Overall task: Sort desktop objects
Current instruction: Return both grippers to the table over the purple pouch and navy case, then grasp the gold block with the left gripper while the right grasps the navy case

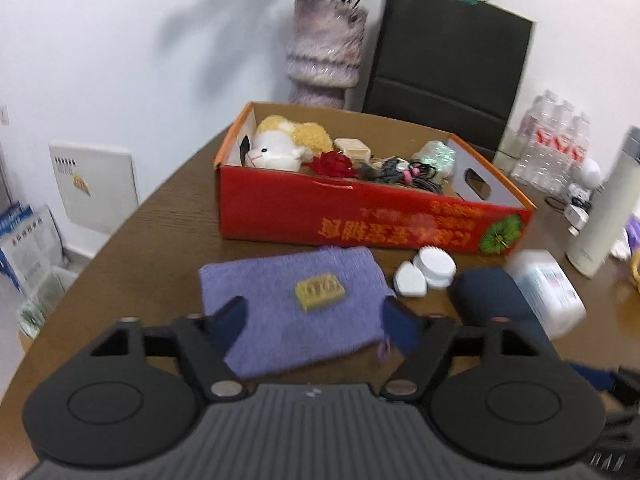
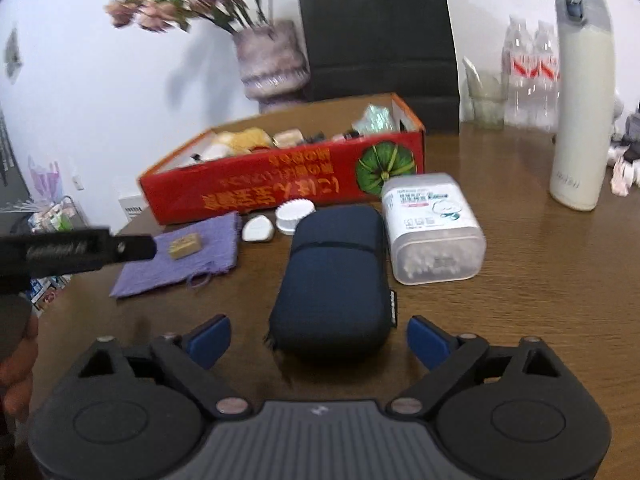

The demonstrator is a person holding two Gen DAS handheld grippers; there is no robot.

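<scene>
A red cardboard box (image 1: 360, 216) holds a plush toy (image 1: 276, 148), a red flower, cables and small items; it also shows in the right wrist view (image 2: 248, 192). In front lie a purple cloth (image 1: 288, 308) with a tan block (image 1: 320, 292) on it, two white lids (image 1: 428, 272), a dark blue case (image 2: 332, 276) and a clear cotton-swab box (image 2: 432, 228). My left gripper (image 1: 314, 328) is open above the cloth's near part. My right gripper (image 2: 318, 340) is open, its fingers either side of the case's near end.
A brown wooden table (image 2: 540, 300) carries a white thermos (image 2: 580, 100) at right, water bottles (image 1: 556, 140) and a glass. A vase with flowers (image 1: 324, 52) and a black chair (image 1: 448, 48) stand behind. The left gripper's body (image 2: 72, 252) shows at the right view's left.
</scene>
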